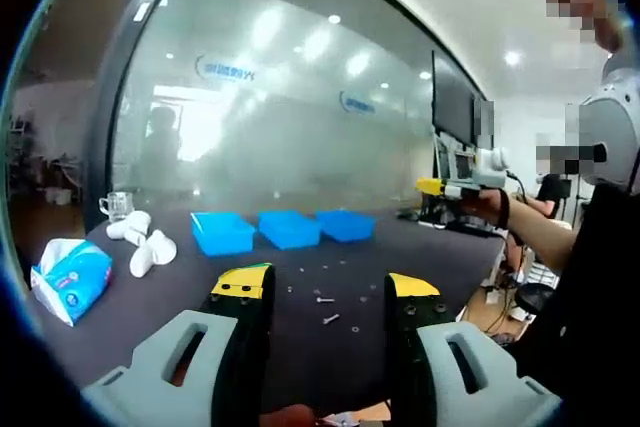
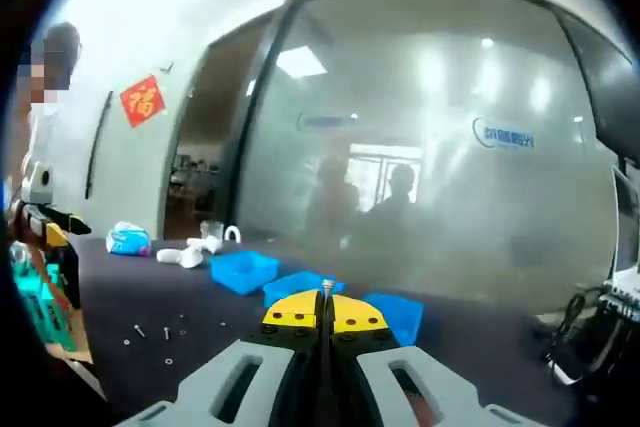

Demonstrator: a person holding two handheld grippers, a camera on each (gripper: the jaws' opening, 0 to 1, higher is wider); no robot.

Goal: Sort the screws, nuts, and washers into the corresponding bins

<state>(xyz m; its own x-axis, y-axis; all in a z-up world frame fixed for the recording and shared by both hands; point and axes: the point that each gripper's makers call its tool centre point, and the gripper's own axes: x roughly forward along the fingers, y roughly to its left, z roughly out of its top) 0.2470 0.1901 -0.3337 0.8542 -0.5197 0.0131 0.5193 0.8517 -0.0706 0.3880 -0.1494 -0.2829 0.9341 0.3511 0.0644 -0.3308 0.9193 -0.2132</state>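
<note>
Right gripper view: right claw [image 2: 327,299] pinches a screw [image 2: 327,290] above bins [image 2: 243,270].

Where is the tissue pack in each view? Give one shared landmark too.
Left gripper view: tissue pack at lower left, near the table's edge.
Right gripper view: tissue pack at left of middle, small, on the table's far end.
Shared landmark: the three blue bins in a row.

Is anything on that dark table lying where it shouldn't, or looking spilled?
Small screws and other bits lie scattered loose on the dark table in front of the three blue bins. That fits unsorted parts. The right gripper pinches one screw.
</note>
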